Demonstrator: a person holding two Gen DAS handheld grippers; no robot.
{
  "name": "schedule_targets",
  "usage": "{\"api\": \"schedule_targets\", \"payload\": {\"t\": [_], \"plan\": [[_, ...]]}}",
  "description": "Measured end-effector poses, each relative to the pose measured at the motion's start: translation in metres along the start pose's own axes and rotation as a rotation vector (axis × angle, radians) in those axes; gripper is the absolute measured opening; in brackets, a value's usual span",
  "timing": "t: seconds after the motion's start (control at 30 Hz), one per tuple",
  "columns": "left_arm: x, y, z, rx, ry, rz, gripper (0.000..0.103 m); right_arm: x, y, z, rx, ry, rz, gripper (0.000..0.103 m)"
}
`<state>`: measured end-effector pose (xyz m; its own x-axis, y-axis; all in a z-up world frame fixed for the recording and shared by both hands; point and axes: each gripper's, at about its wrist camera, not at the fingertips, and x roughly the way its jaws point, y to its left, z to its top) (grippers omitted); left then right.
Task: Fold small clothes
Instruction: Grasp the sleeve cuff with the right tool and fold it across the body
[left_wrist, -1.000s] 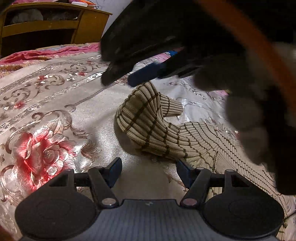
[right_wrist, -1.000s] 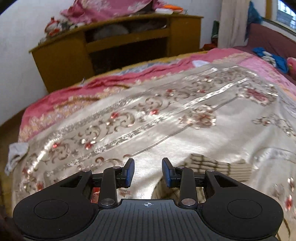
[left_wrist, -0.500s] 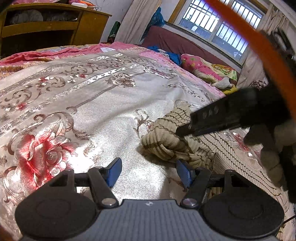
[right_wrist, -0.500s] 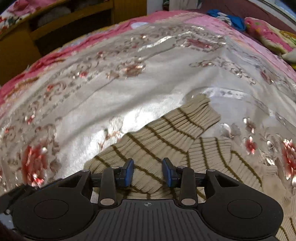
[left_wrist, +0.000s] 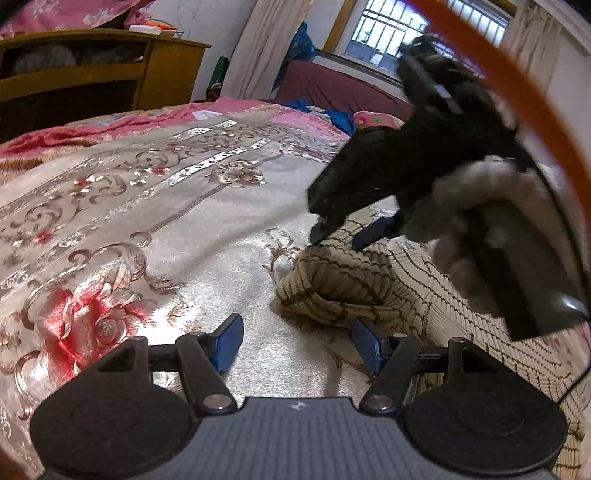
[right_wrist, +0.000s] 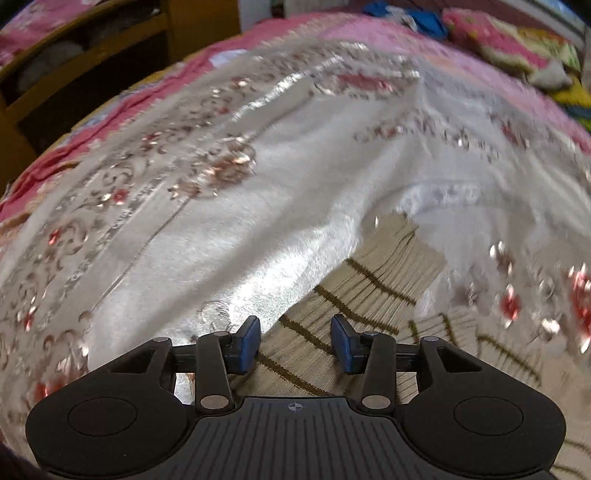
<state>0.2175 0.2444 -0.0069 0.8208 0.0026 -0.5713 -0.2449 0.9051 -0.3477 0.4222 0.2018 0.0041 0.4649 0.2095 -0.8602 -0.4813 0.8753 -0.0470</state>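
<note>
I see a beige ribbed knit sweater with brown stripes (left_wrist: 343, 280), soft and matt, lying on a glossy silver-and-pink satin floral bedspread (left_wrist: 207, 229); the yellow-brown wooden cabinet (left_wrist: 110, 70) looks smooth.

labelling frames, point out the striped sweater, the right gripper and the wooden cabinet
striped sweater (left_wrist: 332, 273), left wrist view, bunched sleeve
right gripper (right_wrist: 295, 343), right wrist view, between its blue fingertips
wooden cabinet (left_wrist: 166, 77), left wrist view, side panel
</note>
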Motion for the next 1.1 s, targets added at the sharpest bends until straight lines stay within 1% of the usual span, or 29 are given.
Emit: {"api": "schedule_targets", "payload": {"t": [0.03, 0.13, 0.17, 0.2, 0.23, 0.27, 0.3, 0.4, 0.5, 0.63, 0.73, 0.8, 0.87, 0.93, 0.97, 1.0, 1.07, 1.1], "plan": [[0.0, -0.002, -0.001, 0.008, 0.001, 0.0, 0.07, 0.004, 0.0, 0.001, 0.004, 0.003, -0.004, 0.042], [0.0, -0.005, -0.003, 0.03, 0.001, 0.005, 0.07, 0.018, 0.002, 0.0, -0.016, 0.013, -0.051, 0.04], [0.0, -0.005, -0.003, 0.034, -0.001, 0.005, 0.07, 0.019, 0.002, -0.002, -0.021, 0.01, -0.051, 0.036], [0.0, -0.006, -0.003, 0.036, -0.003, 0.003, 0.07, 0.018, 0.001, -0.003, -0.018, 0.0, -0.047, 0.03], [0.0, -0.006, -0.003, 0.038, -0.004, -0.001, 0.07, 0.015, -0.001, -0.004, -0.015, -0.009, -0.043, 0.013], [0.0, -0.006, -0.003, 0.04, -0.005, -0.003, 0.07, 0.012, -0.004, -0.005, -0.01, -0.013, -0.04, 0.011], [0.0, -0.006, -0.003, 0.043, -0.007, -0.004, 0.07, 0.007, -0.009, -0.005, 0.002, -0.022, -0.026, 0.01], [0.0, -0.007, -0.003, 0.045, -0.012, -0.013, 0.07, -0.021, -0.029, -0.007, 0.062, -0.092, 0.034, 0.009], [0.0, -0.009, -0.003, 0.05, -0.017, -0.022, 0.07, -0.059, -0.051, -0.012, 0.117, -0.175, 0.101, 0.009], [0.0, -0.014, -0.005, 0.066, -0.024, -0.036, 0.07, -0.113, -0.081, -0.033, 0.177, -0.294, 0.18, 0.009], [-0.002, -0.021, -0.006, 0.09, -0.034, -0.048, 0.07, -0.152, -0.11, -0.062, 0.253, -0.383, 0.249, 0.009], [-0.006, -0.028, -0.007, 0.115, -0.044, -0.056, 0.07, -0.172, -0.132, -0.092, 0.31, -0.43, 0.275, 0.009], [-0.009, -0.035, -0.009, 0.142, -0.053, -0.066, 0.07, -0.187, -0.15, -0.124, 0.346, -0.46, 0.256, 0.009], [-0.01, -0.042, -0.012, 0.169, -0.055, -0.067, 0.07, -0.192, -0.168, -0.16, 0.386, -0.477, 0.233, 0.011], [-0.01, -0.045, -0.014, 0.182, -0.051, -0.066, 0.07, -0.19, -0.177, -0.177, 0.408, -0.468, 0.223, 0.016], [-0.009, -0.048, -0.016, 0.195, -0.046, -0.065, 0.07, -0.185, -0.184, -0.194, 0.428, -0.445, 0.208, 0.016], [-0.007, -0.055, -0.021, 0.221, -0.033, -0.062, 0.07, -0.17, -0.199, -0.227, 0.486, -0.363, 0.166, 0.016], [-0.007, -0.058, -0.023, 0.233, -0.028, -0.061, 0.07, -0.164, -0.205, -0.24, 0.516, -0.327, 0.164, 0.016]]}}
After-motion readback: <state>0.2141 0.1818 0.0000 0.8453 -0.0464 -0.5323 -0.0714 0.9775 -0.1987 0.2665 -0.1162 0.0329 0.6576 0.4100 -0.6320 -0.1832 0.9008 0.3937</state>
